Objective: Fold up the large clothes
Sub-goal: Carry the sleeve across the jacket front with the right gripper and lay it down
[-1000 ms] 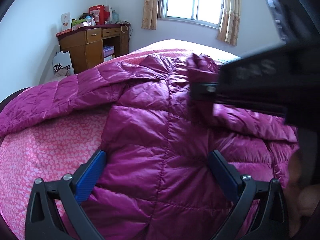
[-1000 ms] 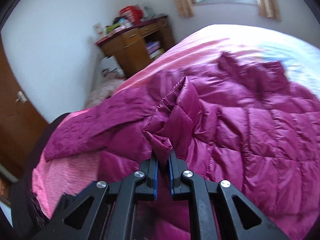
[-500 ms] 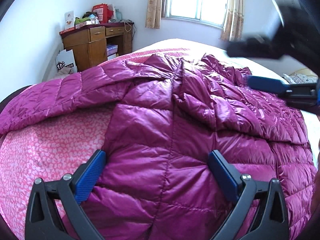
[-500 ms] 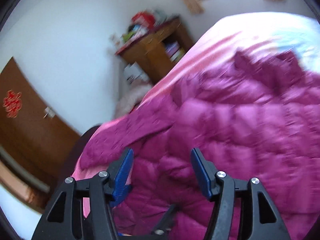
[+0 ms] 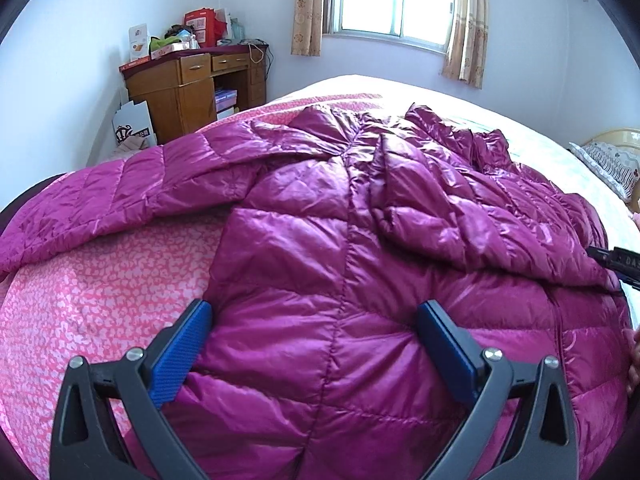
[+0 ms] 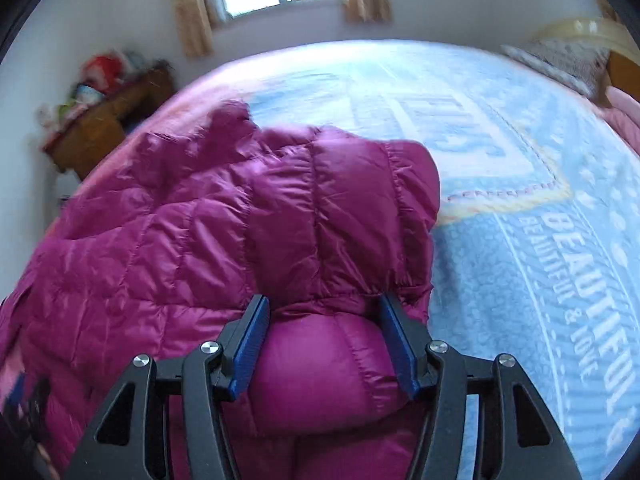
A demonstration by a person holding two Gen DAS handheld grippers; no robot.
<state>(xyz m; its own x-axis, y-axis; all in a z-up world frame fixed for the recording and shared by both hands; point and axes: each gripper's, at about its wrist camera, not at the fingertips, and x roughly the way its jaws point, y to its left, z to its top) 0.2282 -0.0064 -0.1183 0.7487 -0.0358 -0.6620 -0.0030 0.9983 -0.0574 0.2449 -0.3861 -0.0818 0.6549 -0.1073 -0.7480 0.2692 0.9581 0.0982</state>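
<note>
A magenta quilted down jacket [image 5: 352, 248] lies spread across a bed [image 5: 92, 300], its body running away from the cameras toward the window, one sleeve [image 5: 120, 196] stretched out flat to the left over the pink patterned bedspread. The left gripper [image 5: 316, 344] hovers low over the near part of the jacket's body, jaws wide apart and holding nothing. The right gripper [image 6: 326, 340] is also open, its jaws set either side of a puffy bulge at the jacket's right edge [image 6: 332, 364] without pinching it; blue blanket lies just beyond. That right-hand bulk sits directly in front of the right gripper, so that hand looks better placed to gather it; the outstretched sleeve is nearer the left.
</note>
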